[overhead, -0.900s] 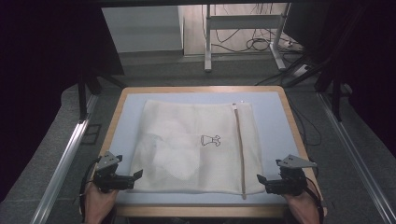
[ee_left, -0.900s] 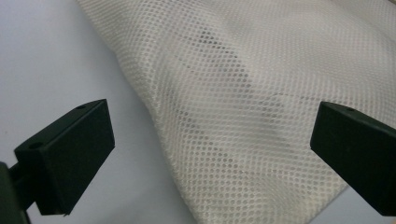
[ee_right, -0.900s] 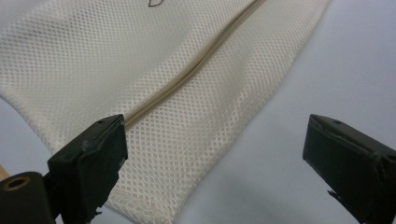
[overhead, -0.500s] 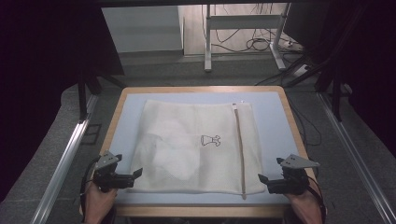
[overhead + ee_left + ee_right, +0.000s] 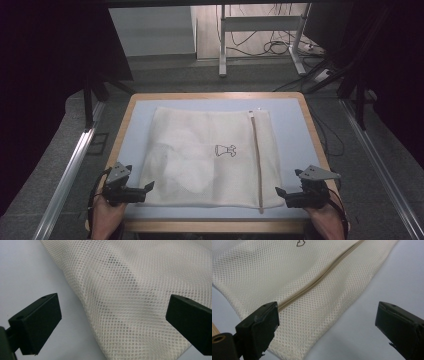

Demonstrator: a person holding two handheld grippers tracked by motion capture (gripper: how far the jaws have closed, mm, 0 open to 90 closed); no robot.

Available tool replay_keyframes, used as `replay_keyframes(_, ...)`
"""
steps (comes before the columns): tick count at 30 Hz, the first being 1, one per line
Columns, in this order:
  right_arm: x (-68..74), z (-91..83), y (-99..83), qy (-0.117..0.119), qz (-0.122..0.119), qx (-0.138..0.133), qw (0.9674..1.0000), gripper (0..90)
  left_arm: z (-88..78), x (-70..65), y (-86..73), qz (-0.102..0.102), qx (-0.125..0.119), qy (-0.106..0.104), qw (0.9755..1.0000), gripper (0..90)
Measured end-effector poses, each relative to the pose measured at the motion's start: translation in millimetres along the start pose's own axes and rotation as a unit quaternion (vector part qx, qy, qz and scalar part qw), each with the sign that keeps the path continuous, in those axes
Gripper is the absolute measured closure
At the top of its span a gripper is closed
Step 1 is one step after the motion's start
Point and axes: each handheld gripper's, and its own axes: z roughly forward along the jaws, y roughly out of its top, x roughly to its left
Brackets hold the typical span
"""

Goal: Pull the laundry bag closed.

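Flanking a mesh bag (image 5: 210, 160) lying flat on the desk (image 5: 292, 125).
Left gripper (image 5: 148, 187) and right gripper (image 5: 280, 192) rested level at its near corners, pointing inward, jaws apart, holding nothing.

I work in what looks like a lab: a wood-rimmed table (image 5: 310, 125) between metal rails (image 5: 70, 170), cables (image 5: 270, 47) on the dim floor behind.

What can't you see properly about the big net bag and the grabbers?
- What is inside the mesh bag: the high view shows just a paler patch behind the netting.
- The little black drawing: too small in the high view, cut off by the top edge in the right gripper view.
- The zipper pull: too small to find.
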Motion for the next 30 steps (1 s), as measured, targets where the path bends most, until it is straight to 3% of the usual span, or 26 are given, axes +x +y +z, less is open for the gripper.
replay_keyframes(14,3.0,1.8,0.7,0.003,-0.005,0.009,0.9999,5.0,-0.9,-1.4,0.4,0.009,-0.008,-0.010,0.9999,1.2)
replay_keyframes(30,10.3,2.2,3.1,0.005,-0.007,0.012,0.9999,5.3,1.3,-17.8,6.5,0.050,-0.007,-0.010,0.9987,1.4)
